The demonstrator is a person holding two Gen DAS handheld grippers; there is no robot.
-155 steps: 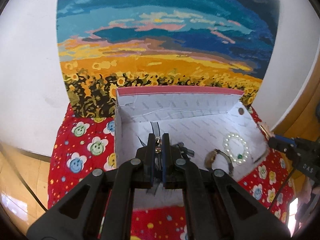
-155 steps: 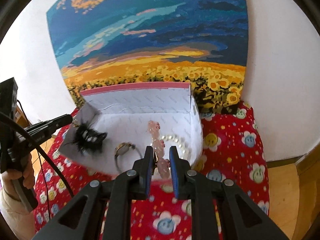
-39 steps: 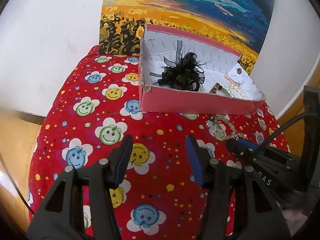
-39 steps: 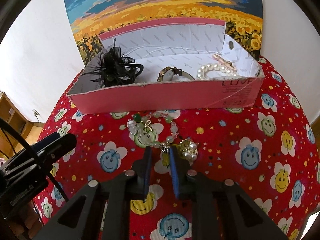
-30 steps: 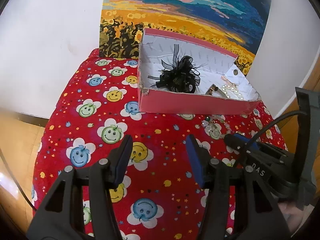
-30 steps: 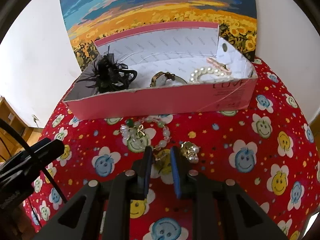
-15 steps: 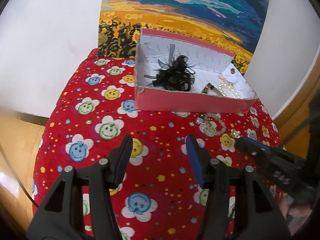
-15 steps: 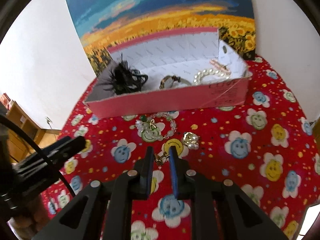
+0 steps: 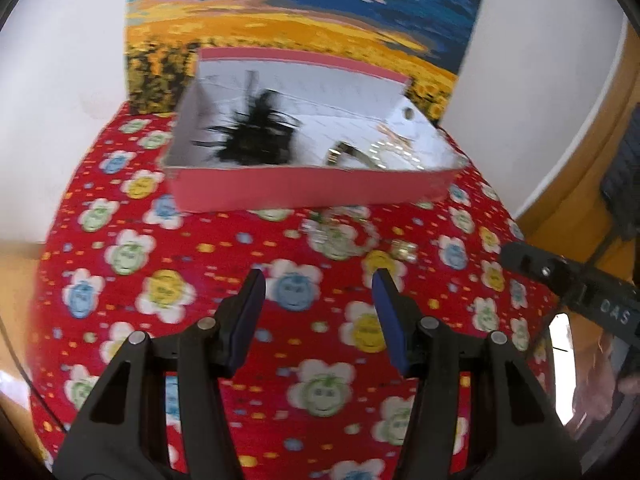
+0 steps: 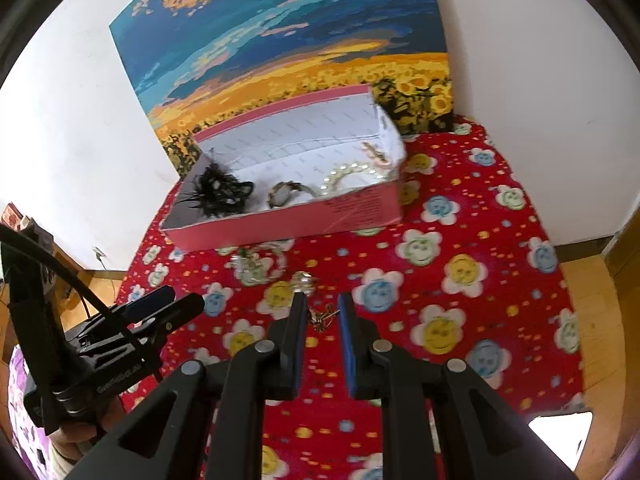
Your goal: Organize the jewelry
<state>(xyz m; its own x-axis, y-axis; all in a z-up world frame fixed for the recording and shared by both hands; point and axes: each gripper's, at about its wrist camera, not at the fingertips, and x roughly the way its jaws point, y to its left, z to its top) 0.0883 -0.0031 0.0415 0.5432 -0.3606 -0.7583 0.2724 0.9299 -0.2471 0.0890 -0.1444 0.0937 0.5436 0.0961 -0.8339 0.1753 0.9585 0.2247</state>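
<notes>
Before the pink box (image 10: 304,222) lies a bead bracelet (image 10: 260,264).

Box (image 10: 288,224), bracelet (image 10: 260,266) on floral cloth (image 10: 460,300)

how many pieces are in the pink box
4: black feather hairpiece at the pink box's left end, gold watch mid-box, pearl bracelet right of it, pink bead bracelet by the right end wall. Smaller pieces may hide behind the front wall.

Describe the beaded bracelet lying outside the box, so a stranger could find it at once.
Find the pink box on the red smiley cloth. Just before its front wall lies the bracelet, a ring of pale beads. The small pearl cluster beside it is a lump, not a ring.
</notes>
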